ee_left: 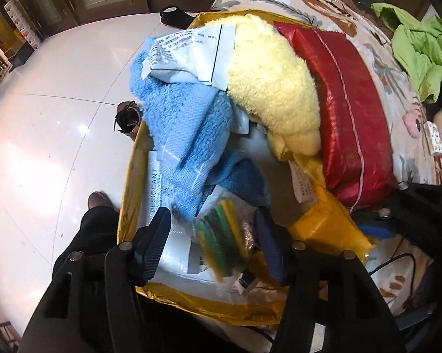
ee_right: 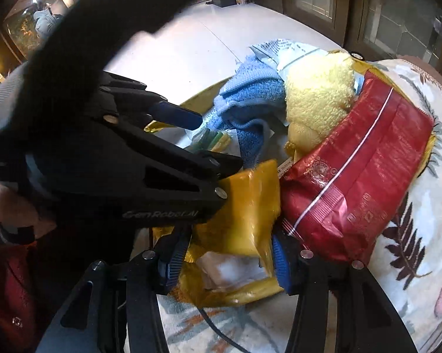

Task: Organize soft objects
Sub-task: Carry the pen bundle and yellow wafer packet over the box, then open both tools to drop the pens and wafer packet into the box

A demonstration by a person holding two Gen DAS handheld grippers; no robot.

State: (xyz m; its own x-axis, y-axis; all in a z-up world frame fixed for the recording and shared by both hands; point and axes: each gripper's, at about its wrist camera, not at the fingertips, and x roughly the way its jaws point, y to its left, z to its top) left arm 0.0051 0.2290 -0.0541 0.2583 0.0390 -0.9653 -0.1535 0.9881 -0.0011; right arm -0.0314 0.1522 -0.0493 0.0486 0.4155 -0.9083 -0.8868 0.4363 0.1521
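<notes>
A large yellow plastic bag [ee_left: 126, 182] lies open on a floral blanket. It holds a blue towel [ee_left: 188, 123], a pale yellow plush [ee_left: 271, 85], a red foil pack [ee_left: 353, 111] and a white printed packet [ee_left: 191, 53]. My left gripper [ee_left: 213, 235] is open over the bag's near end, and a blurred clear packet of green and yellow strips [ee_left: 221, 235] sits loose between its fingers. In the right wrist view my right gripper [ee_right: 227, 260] is open, with the bag's raised yellow flap [ee_right: 247, 200] between its fingers. The towel [ee_right: 244, 103], plush [ee_right: 315, 97] and red pack [ee_right: 353, 176] lie beyond it.
The floral blanket [ee_left: 324, 8] covers the surface under the bag, with a green garment [ee_left: 418, 47] at the far right. White tiled floor [ee_left: 44, 132] spreads to the left, with a brown shoe [ee_left: 126, 117] on it and a person's foot [ee_left: 99, 201]. A black cable [ee_right: 218, 329] runs under my right gripper.
</notes>
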